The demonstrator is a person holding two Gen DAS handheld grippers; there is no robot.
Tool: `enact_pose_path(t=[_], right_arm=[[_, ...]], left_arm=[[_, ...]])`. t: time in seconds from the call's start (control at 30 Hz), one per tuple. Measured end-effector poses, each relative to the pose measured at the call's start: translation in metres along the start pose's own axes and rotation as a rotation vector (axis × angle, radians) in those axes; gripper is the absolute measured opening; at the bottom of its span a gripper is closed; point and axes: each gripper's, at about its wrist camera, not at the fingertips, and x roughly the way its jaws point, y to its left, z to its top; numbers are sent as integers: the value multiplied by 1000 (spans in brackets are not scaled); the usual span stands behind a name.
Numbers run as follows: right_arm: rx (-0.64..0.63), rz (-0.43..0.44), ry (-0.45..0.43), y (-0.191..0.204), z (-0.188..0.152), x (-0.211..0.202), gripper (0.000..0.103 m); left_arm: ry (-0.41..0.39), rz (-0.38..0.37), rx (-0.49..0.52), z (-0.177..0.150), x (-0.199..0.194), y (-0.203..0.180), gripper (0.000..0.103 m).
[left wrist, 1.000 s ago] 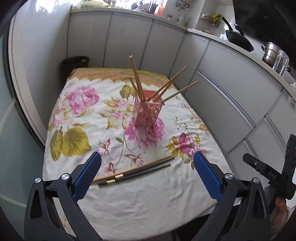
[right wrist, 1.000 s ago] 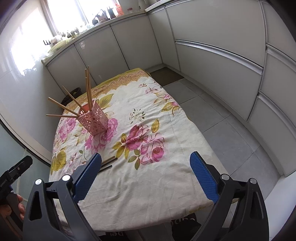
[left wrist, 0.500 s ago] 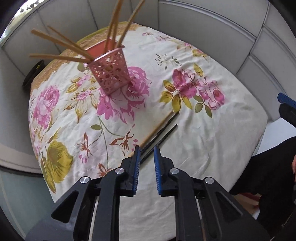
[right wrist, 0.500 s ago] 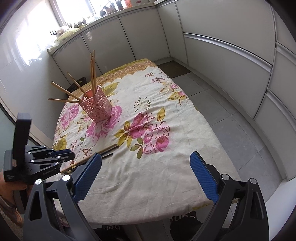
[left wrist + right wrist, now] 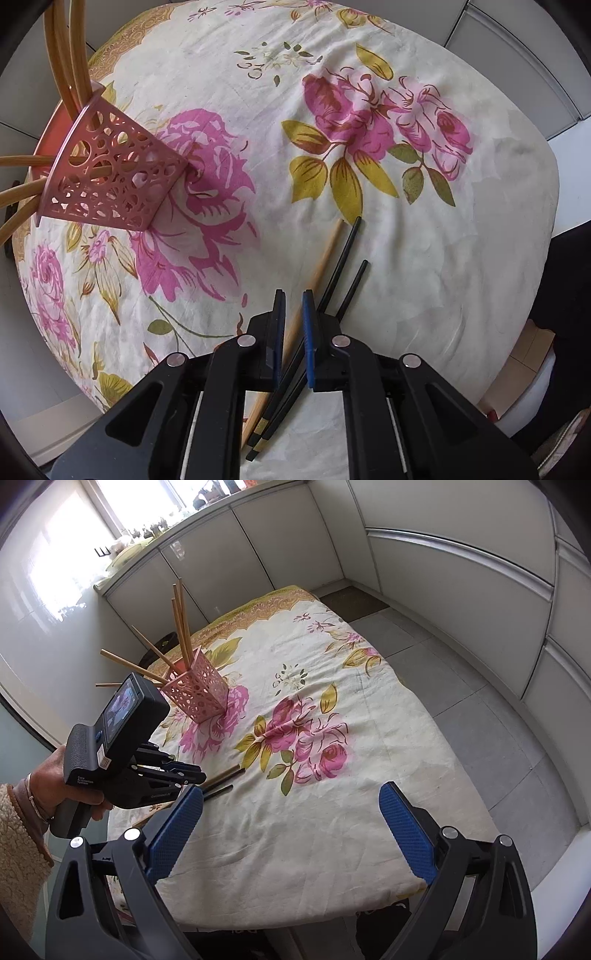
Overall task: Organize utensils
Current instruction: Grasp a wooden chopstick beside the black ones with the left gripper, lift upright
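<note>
A pink perforated holder (image 5: 110,177) with several wooden chopsticks stands on the floral cloth; it also shows in the right wrist view (image 5: 197,696). A wooden chopstick (image 5: 321,258) and two black chopsticks (image 5: 343,254) lie side by side near the table's front. My left gripper (image 5: 293,306) is low over them, its jaws narrowed to a small gap astride the wooden chopstick, with the black ones running under the right finger. It also shows in the right wrist view (image 5: 192,777). My right gripper (image 5: 291,819) is wide open and empty above the front edge.
The table (image 5: 369,812) is covered by a flowered cloth that hangs over its edges. White cabinets (image 5: 461,572) stand behind and to the right, with grey tiled floor (image 5: 498,738) beside the table. A dark bin (image 5: 157,651) sits behind the holder.
My left gripper has dropped toward the loose chopsticks and narrowed from wide open to a small gap around the wooden one. My right gripper has stayed open and barely moved.
</note>
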Motion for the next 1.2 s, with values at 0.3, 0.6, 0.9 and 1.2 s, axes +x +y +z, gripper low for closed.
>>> enact_pose_path(t=[0.3,0.6,0.9,1.2], right_arm=[[19,8,18,-1,1,4,93],[22,3,36,0,1,7,93],[28,-10,77,1,1,16,93],[277,30,381,8,25,92,93]], left_arm=[[-4,-5,32,4,6,0,11],[98,-30,73,13,26,3,11],[97,-90,-91,21,33,21,8],[-287,3,-418,-39,-21,40,5]])
